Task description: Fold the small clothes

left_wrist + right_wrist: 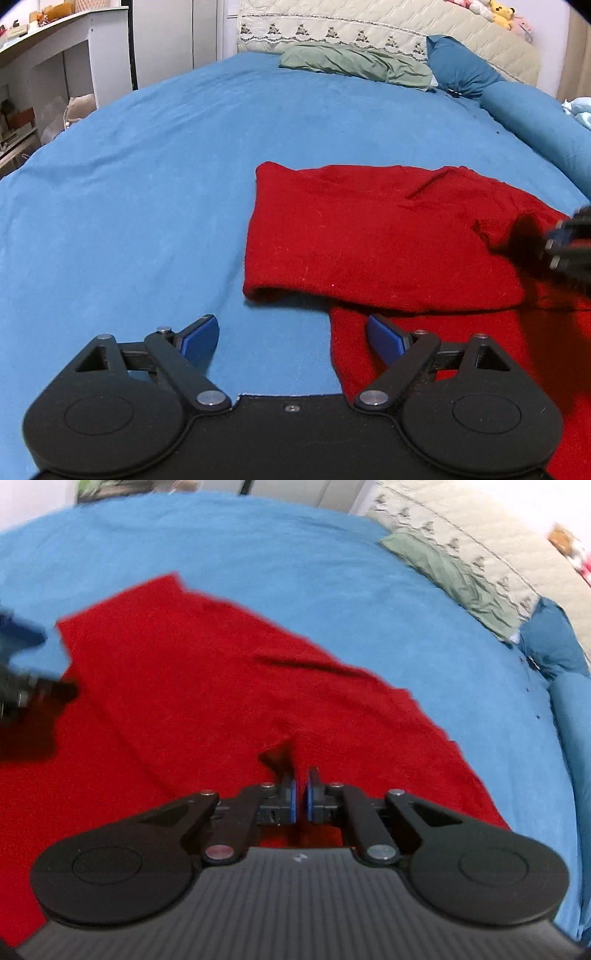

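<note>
A red knit garment (pixel 369 240) lies on the blue bed sheet (pixel 129 203), with one part folded over the rest. My left gripper (pixel 291 336) is open and empty, low over the sheet at the garment's near left edge. Its right finger (pixel 384 339) hangs over red cloth. My right gripper (pixel 300 794) has its jaws almost closed just above the garment (pixel 184 701); no cloth shows between the pads. It also shows at the right edge of the left wrist view (pixel 569 243). The left gripper shows blurred at the left of the right wrist view (pixel 22 664).
A green pillow (pixel 354 62) and blue pillows (pixel 461 66) lie at the head of the bed by a quilted headboard (pixel 388 26). A blue bolster (pixel 535 122) lies along the right side. White shelves (pixel 55 55) stand to the left of the bed.
</note>
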`<state>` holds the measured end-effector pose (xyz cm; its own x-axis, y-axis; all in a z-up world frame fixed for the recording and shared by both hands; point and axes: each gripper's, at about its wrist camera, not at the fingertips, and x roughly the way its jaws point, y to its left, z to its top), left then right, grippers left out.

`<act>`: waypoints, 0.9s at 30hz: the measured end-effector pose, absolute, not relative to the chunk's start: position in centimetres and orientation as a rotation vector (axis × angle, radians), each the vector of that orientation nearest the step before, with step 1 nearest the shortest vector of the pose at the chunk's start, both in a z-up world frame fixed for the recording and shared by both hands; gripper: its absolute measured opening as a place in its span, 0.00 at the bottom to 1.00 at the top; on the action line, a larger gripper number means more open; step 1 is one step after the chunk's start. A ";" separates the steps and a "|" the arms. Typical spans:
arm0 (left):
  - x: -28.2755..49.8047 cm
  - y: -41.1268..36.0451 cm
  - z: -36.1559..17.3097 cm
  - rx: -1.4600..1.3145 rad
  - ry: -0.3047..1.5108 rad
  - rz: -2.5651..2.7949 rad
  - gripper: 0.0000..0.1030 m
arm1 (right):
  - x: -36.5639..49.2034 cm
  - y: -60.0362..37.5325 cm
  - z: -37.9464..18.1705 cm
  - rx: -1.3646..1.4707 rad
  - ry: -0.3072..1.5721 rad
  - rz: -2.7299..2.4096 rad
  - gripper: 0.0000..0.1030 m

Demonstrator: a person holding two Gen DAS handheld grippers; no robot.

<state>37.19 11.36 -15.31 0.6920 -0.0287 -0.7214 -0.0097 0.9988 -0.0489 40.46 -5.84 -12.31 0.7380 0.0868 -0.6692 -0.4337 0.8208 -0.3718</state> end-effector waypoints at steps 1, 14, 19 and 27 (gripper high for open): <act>37.3 11.2 -15.3 -0.044 0.802 -0.011 0.88 | 40.6 -6.6 -11.6 -0.515 0.661 0.279 0.20; 40.0 12.0 -16.7 -0.071 0.726 0.032 0.88 | 40.5 -21.6 -6.1 -0.211 0.530 -0.058 0.19; 39.3 11.3 -16.8 -0.022 0.726 0.040 0.85 | 38.5 -26.3 -9.2 -0.083 0.548 -0.121 0.19; 37.6 11.1 -15.5 0.003 0.750 0.074 0.83 | 35.5 -30.7 -14.9 0.065 0.626 -0.164 0.64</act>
<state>37.57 11.06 -15.48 0.7290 0.0679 -0.6811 -0.0660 0.9974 0.0287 35.52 -30.65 -14.92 0.7980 -0.1327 -0.5879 0.1722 0.9850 0.0113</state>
